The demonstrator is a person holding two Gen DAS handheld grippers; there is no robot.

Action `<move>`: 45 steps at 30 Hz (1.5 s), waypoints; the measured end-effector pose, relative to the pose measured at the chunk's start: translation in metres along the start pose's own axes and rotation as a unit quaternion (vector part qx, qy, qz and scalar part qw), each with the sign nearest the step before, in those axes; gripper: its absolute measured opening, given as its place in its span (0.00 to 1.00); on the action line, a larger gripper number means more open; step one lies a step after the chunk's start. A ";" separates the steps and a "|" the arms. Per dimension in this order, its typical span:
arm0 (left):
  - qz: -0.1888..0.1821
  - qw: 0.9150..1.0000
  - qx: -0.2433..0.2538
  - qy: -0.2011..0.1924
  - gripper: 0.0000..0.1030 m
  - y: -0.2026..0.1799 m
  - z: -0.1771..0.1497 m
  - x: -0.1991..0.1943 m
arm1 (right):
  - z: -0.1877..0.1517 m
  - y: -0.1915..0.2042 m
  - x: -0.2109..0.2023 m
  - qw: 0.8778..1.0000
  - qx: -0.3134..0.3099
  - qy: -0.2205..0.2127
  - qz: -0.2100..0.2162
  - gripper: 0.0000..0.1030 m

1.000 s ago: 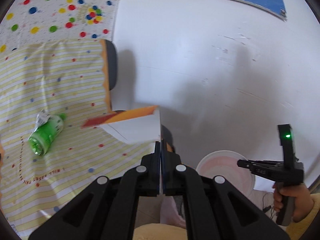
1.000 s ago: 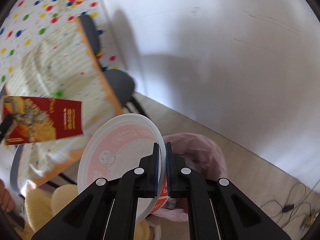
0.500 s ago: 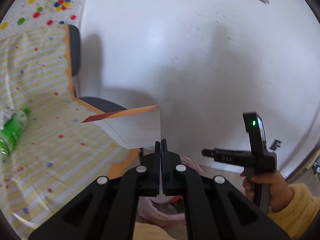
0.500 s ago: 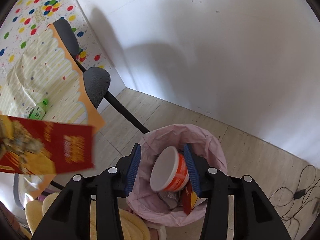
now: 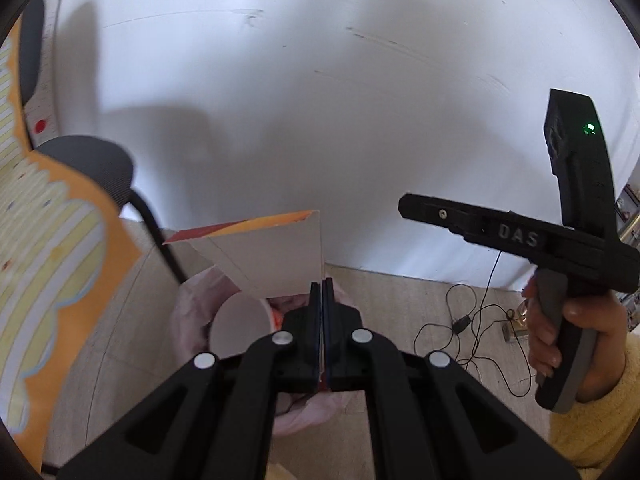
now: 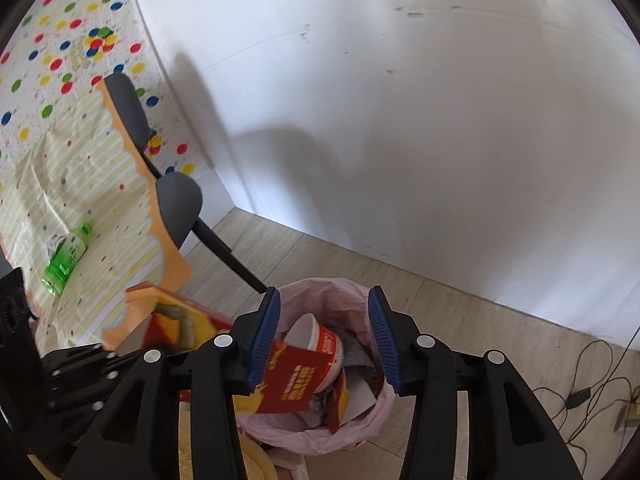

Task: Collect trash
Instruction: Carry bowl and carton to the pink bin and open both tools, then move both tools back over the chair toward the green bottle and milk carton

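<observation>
My left gripper [image 5: 322, 292] is shut on the corner of a flattened red and orange carton [image 5: 272, 256]. The carton hangs over the pink trash bag [image 5: 188, 308], and its red printed face [image 6: 296, 380] reaches across the bag's left side. My right gripper [image 6: 324, 332] stands open above the bag [image 6: 320, 292] with nothing between its blue pads. A white and orange bowl [image 6: 316, 336] lies tilted inside the bag among other waste. A green bottle [image 6: 66, 258] lies on its side on the striped tablecloth [image 6: 100, 200].
A dark chair [image 6: 176, 200] stands between the table and the bag, its leg close to the bag's rim. A white wall [image 6: 400, 120] rises behind. Cables [image 6: 580, 396] trail on the floor at the right. A hand in a yellow sleeve [image 5: 568, 320] holds the right gripper.
The right gripper opened and the bowl dropped into the pink bag. The left gripper carried the carton from above the table to above the bag, tilting downward.
</observation>
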State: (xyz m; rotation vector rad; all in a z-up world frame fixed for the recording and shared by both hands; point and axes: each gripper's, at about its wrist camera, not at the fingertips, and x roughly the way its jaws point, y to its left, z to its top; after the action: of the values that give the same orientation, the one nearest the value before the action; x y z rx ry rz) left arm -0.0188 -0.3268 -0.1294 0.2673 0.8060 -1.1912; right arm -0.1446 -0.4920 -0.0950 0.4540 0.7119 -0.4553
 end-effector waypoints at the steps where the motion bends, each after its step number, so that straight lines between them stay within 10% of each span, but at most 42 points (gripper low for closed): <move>1: -0.001 1.000 0.005 0.002 0.00 -0.001 0.001 0.007 | 0.000 -0.002 0.000 1.000 0.002 0.000 -0.001 0.46; 3: 0.012 1.000 0.017 0.018 0.04 -0.002 0.000 0.024 | 0.001 -0.007 0.002 1.000 0.006 0.002 -0.001 0.48; 5: 0.019 0.998 0.011 0.051 0.50 0.004 -0.005 0.041 | 0.000 -0.009 0.006 1.000 0.006 0.006 0.000 0.48; 6: 0.021 0.998 0.001 0.057 0.54 0.008 -0.008 0.044 | -0.001 -0.009 0.007 1.000 0.005 0.009 0.000 0.48; 27: 0.183 0.979 -0.090 -0.014 0.55 0.066 -0.033 -0.094 | -0.017 0.081 0.001 0.993 -0.089 0.053 0.065 0.49; 34: 0.243 0.956 -0.162 -0.024 0.55 0.103 -0.058 -0.145 | -0.020 0.139 0.002 0.983 -0.144 0.065 0.095 0.51; 45: 0.363 0.889 -0.269 -0.073 0.56 0.187 -0.096 -0.263 | -0.007 0.294 0.020 0.948 -0.248 0.064 0.189 0.56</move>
State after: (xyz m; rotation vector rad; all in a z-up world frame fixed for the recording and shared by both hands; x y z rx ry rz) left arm 0.0734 -0.0115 -0.0584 0.0042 0.7710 -0.2530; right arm 0.0235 -0.2556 -0.0439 0.1352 0.8119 0.1210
